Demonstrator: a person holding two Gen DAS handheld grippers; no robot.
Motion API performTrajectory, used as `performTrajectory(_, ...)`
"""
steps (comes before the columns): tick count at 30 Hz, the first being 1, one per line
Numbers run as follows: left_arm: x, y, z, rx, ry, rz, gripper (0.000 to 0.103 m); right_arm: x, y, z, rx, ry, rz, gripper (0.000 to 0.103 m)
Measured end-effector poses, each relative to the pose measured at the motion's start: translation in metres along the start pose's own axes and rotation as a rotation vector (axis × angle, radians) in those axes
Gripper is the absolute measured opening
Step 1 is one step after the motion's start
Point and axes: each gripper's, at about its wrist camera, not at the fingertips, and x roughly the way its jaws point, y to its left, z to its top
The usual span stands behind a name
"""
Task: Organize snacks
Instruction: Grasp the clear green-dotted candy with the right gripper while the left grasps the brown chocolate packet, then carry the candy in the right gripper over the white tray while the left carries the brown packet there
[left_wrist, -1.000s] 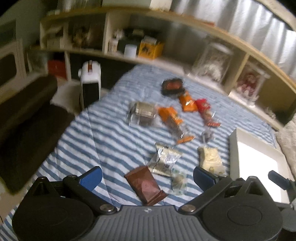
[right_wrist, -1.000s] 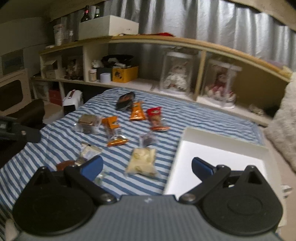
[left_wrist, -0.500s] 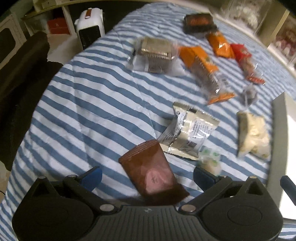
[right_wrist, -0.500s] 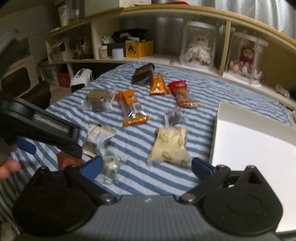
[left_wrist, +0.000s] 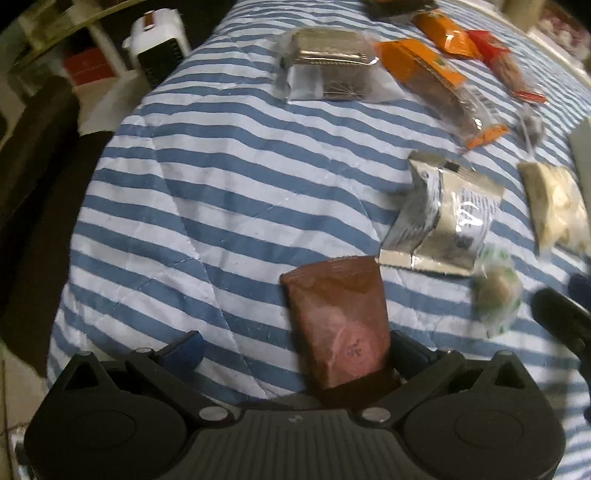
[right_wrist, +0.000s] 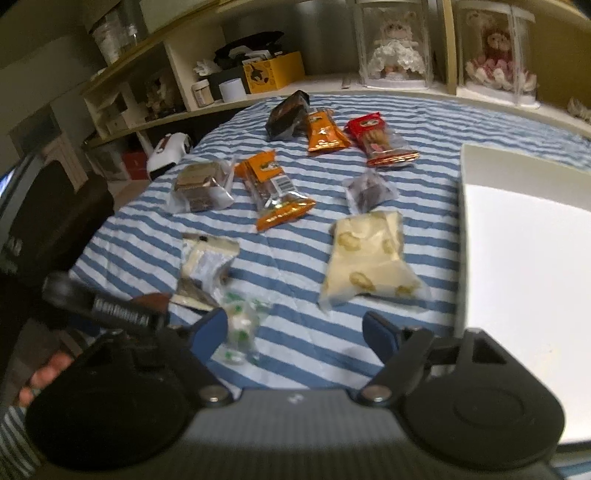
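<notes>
The brown packet (left_wrist: 340, 325) lies on the striped cover (left_wrist: 221, 206), between the open jaws of the left gripper (left_wrist: 295, 350), ungripped. Centre it before closing. The right gripper (right_wrist: 295, 328), part-open and closing, holds nothing beside the green-white candy (right_wrist: 240, 325).

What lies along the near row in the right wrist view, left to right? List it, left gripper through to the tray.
left gripper → silver foil packet → small green-and-white wrapped candy → pale yellow snack bag → white tray
</notes>
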Motion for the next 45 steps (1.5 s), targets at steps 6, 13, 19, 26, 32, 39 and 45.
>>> performTrajectory(6,-0.005,0.012,0.0,-0.032,-0.028,-0.056,0.096,0.025,0.008,0.005,0.082,0.071,0.083,0.066)
performTrajectory(13,-0.019,0.009,-0.005,-0.057,-0.086,-0.093,0.058,0.036,0.013,0.002,0.088,0.103,0.091,0.035)
performTrajectory(19,-0.03,-0.005,-0.011,-0.034,-0.116,-0.089,0.045,0.02,0.003,0.002,0.098,0.078,0.081,0.034)
performTrajectory(26,-0.047,-0.007,-0.018,-0.059,-0.169,-0.137,0.044,-0.007,-0.002,0.008,0.101,0.034,0.081,0.034)
performTrajectory(32,-0.065,-0.007,-0.023,-0.077,-0.212,-0.183,0.044,-0.023,-0.003,0.007,0.09,0.009,0.071,0.034)
performTrajectory(39,-0.097,-0.028,-0.022,-0.02,-0.294,-0.211,0.044,-0.043,-0.004,0.009,0.034,0.004,0.034,0.034)
performTrajectory(45,-0.122,-0.077,-0.017,0.081,-0.351,-0.261,0.044,-0.081,-0.033,0.021,0.021,-0.035,-0.03,0.034)
